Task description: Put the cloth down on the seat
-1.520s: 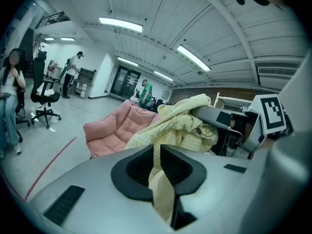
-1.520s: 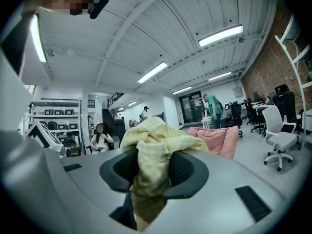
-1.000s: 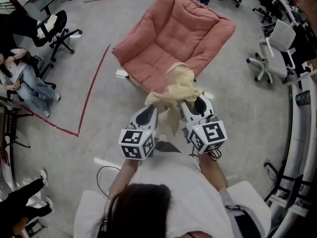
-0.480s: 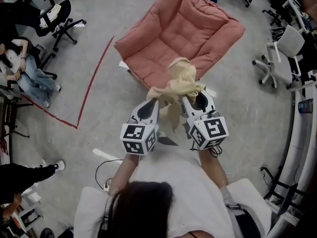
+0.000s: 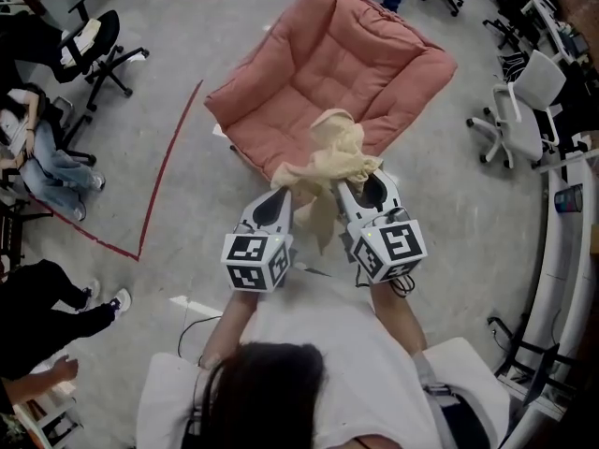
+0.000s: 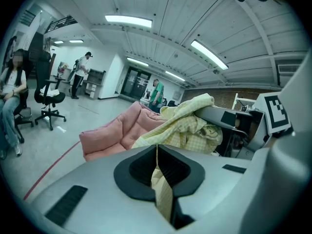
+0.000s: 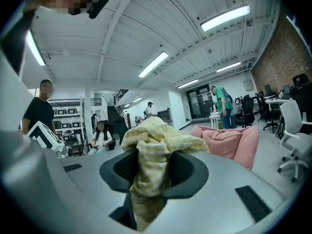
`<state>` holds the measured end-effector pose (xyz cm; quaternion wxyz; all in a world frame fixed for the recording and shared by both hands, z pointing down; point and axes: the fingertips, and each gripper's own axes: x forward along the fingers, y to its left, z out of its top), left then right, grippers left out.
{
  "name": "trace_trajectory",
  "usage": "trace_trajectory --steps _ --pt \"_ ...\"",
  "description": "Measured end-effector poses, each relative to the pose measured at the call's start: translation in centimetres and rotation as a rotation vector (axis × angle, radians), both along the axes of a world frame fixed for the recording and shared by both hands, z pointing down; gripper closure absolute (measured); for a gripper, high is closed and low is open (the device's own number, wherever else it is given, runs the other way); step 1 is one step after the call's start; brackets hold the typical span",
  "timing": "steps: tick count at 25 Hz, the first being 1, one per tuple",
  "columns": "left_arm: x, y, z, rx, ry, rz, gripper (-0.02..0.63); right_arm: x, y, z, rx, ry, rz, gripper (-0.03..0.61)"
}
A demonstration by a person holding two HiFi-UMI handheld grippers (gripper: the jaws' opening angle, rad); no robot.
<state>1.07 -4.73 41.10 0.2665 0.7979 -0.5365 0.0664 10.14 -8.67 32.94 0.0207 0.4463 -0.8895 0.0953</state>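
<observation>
A pale yellow checked cloth (image 5: 329, 162) hangs bunched in the air between both grippers, just in front of the pink cushioned seat (image 5: 328, 68). My left gripper (image 5: 278, 195) is shut on a thin edge of the cloth (image 6: 163, 191). My right gripper (image 5: 356, 187) is shut on a thick bunch of the cloth (image 7: 151, 165). The seat (image 6: 124, 130) lies ahead and below in the left gripper view, and its armrest (image 7: 231, 140) shows to the right in the right gripper view. A loose tail of cloth dangles between the two grippers.
Red tape (image 5: 164, 171) marks the grey floor to the left. Office chairs stand at the left (image 5: 94, 50) and right (image 5: 519, 101). People sit or stand at the left edge (image 5: 42, 157). A curved white desk (image 5: 562, 279) runs along the right.
The view has shifted slightly; the seat sits a little lower left in frame. Both grippers still hold the cloth at about the same place before the seat.
</observation>
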Motion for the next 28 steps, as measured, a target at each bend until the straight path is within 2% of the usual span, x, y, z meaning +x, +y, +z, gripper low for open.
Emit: trace_trajectory --steps 11,17,22,26,28 --pt "-4.7 -9.9 0.8 -0.041 0.029 0.055 0.578 -4.1 -9.6 0.6 -0.042 0.034 0.058 0.425" --pt "-7.8 -15.3 0.8 -0.065 0.012 0.121 0.578 -6.0 -14.9 1.4 -0.071 0.04 0.139 0.425" --pt "-9.7 -19.4 0.4 -0.059 0.014 0.175 0.578 -7.5 -19.5 0.8 -0.055 0.046 0.185 0.425" --pt "-10.5 -21.6 1.3 -0.105 -0.014 0.165 0.578 -7.8 -22.6 0.6 -0.039 0.046 0.206 0.425" --pt "-10.5 -22.0 1.6 -0.114 -0.001 0.168 0.578 -7.9 -23.7 1.0 -0.051 0.066 0.2 0.425"
